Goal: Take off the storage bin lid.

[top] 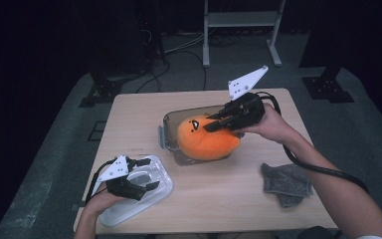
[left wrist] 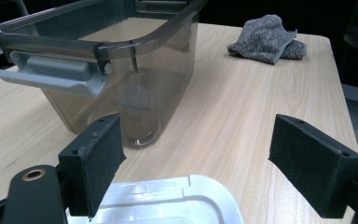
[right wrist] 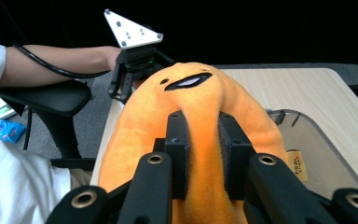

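The orange soft toy (top: 206,138) sits in the clear box (top: 169,124) near the middle of the desk (top: 229,194), and it is so fat that it bulges up over the rim. My right gripper (top: 214,125) has its jaws pinching a fold of the toy's fur on top, and in the right gripper view that fold (right wrist: 204,154) is squeezed tight between the two black pads. I think I am either pushing the toy in or pulling it out of the box. The fold is only a small bit of fluff, so it could slip out of my jaws if I tug hard. The toy also fills the box, so the box might lift up or slide with it, since nothing is holding the box down. My left gripper (top: 142,186) hangs over the clear lid (top: 156,191) at the front left of the desk, with its jaws spread wide and nothing between them. In the left gripper view the lid (left wrist: 168,205) lies just below my pads, and the box (left wrist: 121,70) with its grey latch (left wrist: 51,77) stands right behind it. A grey cloth (top: 286,183) lies at the right side of the desk, well apart from the box. Nothing stands between the lid and the box, but the toy sticking up may stop the lid from shutting.
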`<action>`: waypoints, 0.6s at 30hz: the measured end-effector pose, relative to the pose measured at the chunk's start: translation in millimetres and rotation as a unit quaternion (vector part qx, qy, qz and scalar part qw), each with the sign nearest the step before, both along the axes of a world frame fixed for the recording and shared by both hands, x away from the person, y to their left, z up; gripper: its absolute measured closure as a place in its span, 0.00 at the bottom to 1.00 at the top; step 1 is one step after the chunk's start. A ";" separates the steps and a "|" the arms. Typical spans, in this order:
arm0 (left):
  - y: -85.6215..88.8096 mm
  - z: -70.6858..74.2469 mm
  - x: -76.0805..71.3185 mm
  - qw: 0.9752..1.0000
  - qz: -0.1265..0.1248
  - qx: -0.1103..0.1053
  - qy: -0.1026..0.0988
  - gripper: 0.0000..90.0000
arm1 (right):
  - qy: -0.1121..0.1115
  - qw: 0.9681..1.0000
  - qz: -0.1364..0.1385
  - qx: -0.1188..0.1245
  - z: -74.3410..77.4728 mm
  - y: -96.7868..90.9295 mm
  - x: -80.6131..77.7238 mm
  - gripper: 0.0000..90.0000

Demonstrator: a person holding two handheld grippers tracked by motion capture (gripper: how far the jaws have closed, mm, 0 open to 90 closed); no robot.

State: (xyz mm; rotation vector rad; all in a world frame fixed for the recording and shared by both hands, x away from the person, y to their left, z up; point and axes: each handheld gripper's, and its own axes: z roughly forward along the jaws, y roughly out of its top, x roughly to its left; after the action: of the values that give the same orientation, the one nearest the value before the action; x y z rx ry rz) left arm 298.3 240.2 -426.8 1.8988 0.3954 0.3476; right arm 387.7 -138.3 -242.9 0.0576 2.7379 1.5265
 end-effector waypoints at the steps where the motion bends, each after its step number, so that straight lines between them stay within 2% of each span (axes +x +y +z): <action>1: 0.2 -0.1 -0.1 1.000 0.000 0.000 0.000 0.18 | -0.001 1.000 -0.001 -0.001 0.5 0.5 2.6 0.85; 11: -0.2 -0.1 -1.6 1.000 -0.003 0.001 0.003 0.18 | -0.010 1.000 -0.005 0.002 4.0 7.0 26.9 0.85; 18: -0.2 0.0 -1.6 1.000 -0.007 0.002 0.001 0.18 | -0.003 1.000 -0.008 -0.005 -5.9 13.9 41.7 0.85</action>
State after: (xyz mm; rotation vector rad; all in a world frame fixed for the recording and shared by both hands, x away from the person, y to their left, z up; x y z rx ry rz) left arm 296.7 240.0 -426.8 1.9057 0.3833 0.3378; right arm 429.4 -124.4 -248.8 0.0744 2.7320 1.5072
